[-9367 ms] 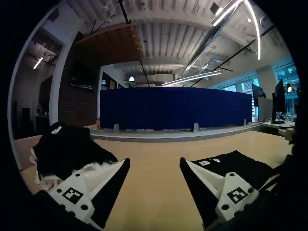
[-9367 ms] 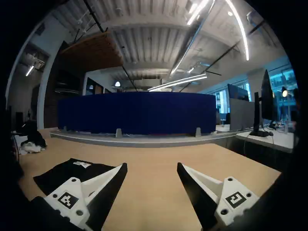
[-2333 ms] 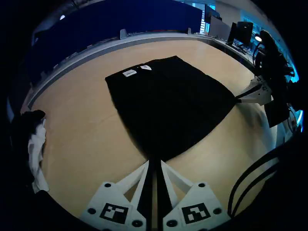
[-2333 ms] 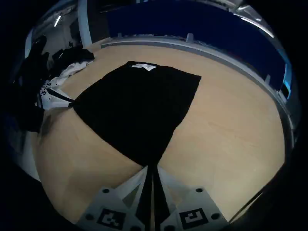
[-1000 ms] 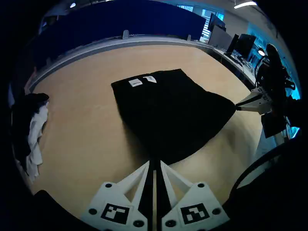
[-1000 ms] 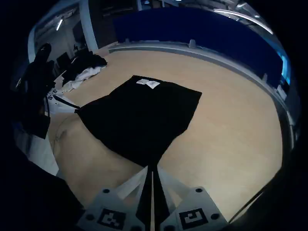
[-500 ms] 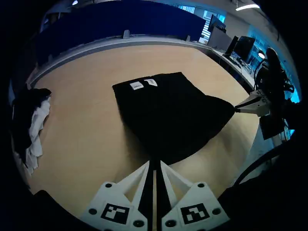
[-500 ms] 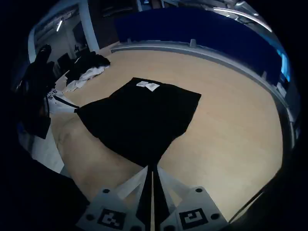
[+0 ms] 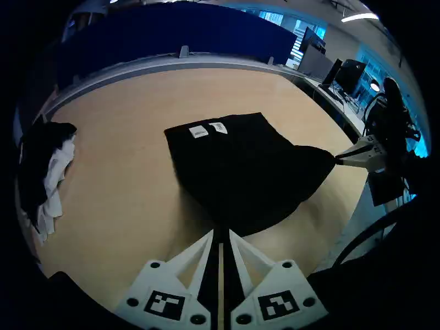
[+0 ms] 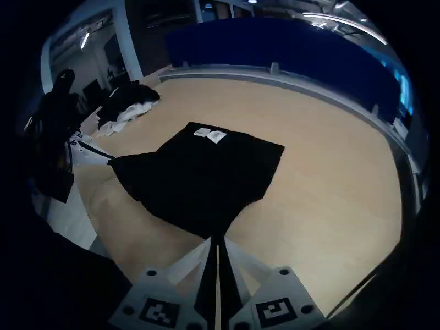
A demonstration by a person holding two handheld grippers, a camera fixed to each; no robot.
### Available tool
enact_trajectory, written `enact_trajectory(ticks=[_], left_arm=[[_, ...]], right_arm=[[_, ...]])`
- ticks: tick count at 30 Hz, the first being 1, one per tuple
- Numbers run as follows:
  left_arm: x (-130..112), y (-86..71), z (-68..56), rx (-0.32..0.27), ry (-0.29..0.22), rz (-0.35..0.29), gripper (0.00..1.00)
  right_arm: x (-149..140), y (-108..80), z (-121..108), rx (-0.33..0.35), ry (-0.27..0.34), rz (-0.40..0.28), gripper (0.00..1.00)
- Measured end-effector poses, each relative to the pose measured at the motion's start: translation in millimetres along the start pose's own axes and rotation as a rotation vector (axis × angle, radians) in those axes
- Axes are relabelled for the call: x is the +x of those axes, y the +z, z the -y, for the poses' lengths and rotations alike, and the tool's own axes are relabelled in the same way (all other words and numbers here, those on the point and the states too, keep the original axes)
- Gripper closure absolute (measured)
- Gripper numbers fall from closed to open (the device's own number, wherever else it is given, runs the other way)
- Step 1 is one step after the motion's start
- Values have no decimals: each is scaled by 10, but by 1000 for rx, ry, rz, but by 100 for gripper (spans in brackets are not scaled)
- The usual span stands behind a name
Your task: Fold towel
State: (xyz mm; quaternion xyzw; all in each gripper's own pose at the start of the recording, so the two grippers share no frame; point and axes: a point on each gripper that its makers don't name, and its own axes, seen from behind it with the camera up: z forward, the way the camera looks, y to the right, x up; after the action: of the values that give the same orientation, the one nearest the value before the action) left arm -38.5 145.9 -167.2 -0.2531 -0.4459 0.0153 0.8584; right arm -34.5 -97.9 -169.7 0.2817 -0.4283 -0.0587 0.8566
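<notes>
Left gripper (image 9: pixel 221 234) was pinching one near corner of the black cloth towel (image 9: pixel 242 165), right gripper (image 10: pixel 218 237) pinching the other, both corners held up off the light wooden desk (image 9: pixel 121 187).

place: open office | blue desk divider (image 9: pixel 176 30) | monitors (image 9: pixel 351 76) | long wooden desk (image 9: pixel 121 165)

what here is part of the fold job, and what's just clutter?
Job:
towel
left gripper, shut on a near corner
right gripper, shut on the other near corner

Lying about:
cloth pile
monitors
blue partition
</notes>
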Motion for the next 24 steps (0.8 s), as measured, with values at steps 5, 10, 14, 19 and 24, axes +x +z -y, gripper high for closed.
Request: enact_trajectory(ticks=[5,10,14,19,24], left_arm=[[170,-73,25,0,-20,-27,95],[353,-149,25,-3,-36,-49,95],[463,-198,32,-6,-56,-61,96],[521,-194,91,1,-67,-60,96],[608,-165,136,4,-69,-54,96]], right_arm=[[140,-50,-24,-3,6,-24,98],[294,-98,-34,-2,6,-47,98],[392,-139,-51,-3,11,-59,98],[436,-146,-77,-4,17,-61,98],[505,-126,-108,-7,23,-62,98]])
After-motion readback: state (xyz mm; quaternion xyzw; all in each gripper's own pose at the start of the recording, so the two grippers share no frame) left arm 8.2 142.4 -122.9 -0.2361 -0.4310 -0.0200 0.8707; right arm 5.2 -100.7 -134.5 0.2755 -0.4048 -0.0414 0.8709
